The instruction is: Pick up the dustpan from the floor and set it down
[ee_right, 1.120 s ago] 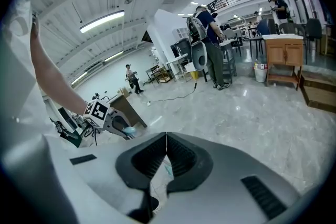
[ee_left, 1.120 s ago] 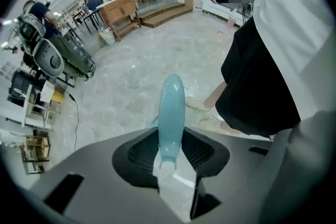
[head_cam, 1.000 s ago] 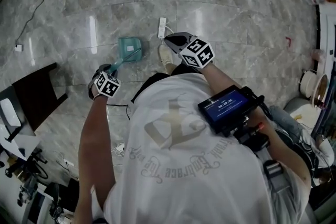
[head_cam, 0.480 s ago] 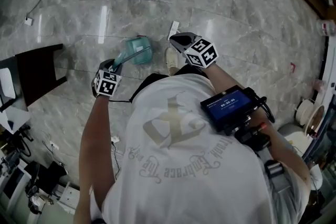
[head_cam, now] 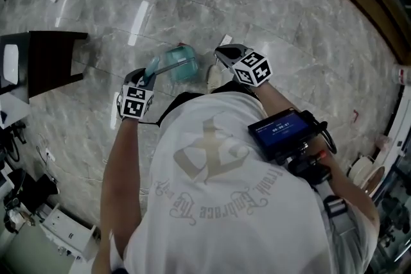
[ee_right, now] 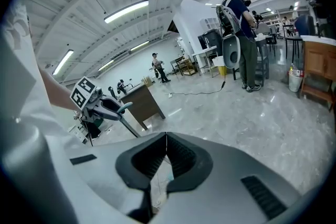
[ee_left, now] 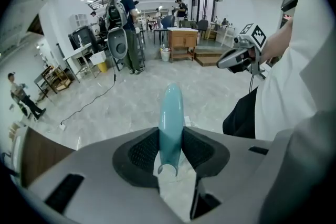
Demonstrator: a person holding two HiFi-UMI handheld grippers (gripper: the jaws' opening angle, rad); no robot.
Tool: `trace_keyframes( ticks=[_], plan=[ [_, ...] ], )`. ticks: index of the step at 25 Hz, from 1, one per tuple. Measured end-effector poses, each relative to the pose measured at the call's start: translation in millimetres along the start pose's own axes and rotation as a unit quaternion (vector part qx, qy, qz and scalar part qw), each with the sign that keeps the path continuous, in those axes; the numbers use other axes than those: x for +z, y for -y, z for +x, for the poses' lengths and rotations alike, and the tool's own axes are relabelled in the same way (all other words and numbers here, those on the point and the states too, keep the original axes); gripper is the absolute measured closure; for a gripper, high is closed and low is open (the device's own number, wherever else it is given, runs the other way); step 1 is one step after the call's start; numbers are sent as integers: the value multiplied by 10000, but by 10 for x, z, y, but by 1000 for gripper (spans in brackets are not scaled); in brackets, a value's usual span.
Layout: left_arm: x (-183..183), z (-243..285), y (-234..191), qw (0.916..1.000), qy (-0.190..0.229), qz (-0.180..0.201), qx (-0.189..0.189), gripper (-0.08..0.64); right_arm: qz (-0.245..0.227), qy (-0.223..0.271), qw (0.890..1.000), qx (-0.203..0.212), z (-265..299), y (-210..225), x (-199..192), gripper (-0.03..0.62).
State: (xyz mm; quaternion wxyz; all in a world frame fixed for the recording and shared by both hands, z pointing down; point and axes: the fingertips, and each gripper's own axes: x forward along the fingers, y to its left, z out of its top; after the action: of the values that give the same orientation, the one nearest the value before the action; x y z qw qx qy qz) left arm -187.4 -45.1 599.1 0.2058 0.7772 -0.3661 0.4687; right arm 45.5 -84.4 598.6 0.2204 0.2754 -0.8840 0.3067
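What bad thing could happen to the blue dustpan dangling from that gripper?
1. The left gripper pinches only the thin handle, and the dustpan hangs far out from it above the floor. It might swing, twist or slip out.
2. The person's shoe and a white power strip are close by the pan. If it is set down there, it may bump or land on one of them.

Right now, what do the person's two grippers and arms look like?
Left gripper and right gripper: pale grey bodies, black ribbed pads, each carrying a white cube with black square markers. The person wears a white short-sleeved T-shirt.
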Motion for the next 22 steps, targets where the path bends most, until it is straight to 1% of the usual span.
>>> trace_keyframes(
  ticks=[4,7,9,15,19,22],
  plan=[
    [-28,-149,-31,9984,285,-434,212,416,-180,-43,9998,83,78,-83,38,575],
    [-14,-256,-19,9950,462,-791,402,417,-276,-31,9995,138,77,-94,82,575],
    [-12,-349,-27,9930,538,-930,500,417,-313,-22,9994,176,95,-122,135,575],
    [47,-644,-75,9884,699,-1101,774,417,-372,12,9990,255,113,-207,284,575],
    [114,-808,-106,9876,765,-1046,886,417,-388,-14,9988,296,122,-275,304,575],
    [159,-969,-232,9855,835,-1030,1059,417,-441,-3,9983,376,185,-354,373,575]
  ],
)
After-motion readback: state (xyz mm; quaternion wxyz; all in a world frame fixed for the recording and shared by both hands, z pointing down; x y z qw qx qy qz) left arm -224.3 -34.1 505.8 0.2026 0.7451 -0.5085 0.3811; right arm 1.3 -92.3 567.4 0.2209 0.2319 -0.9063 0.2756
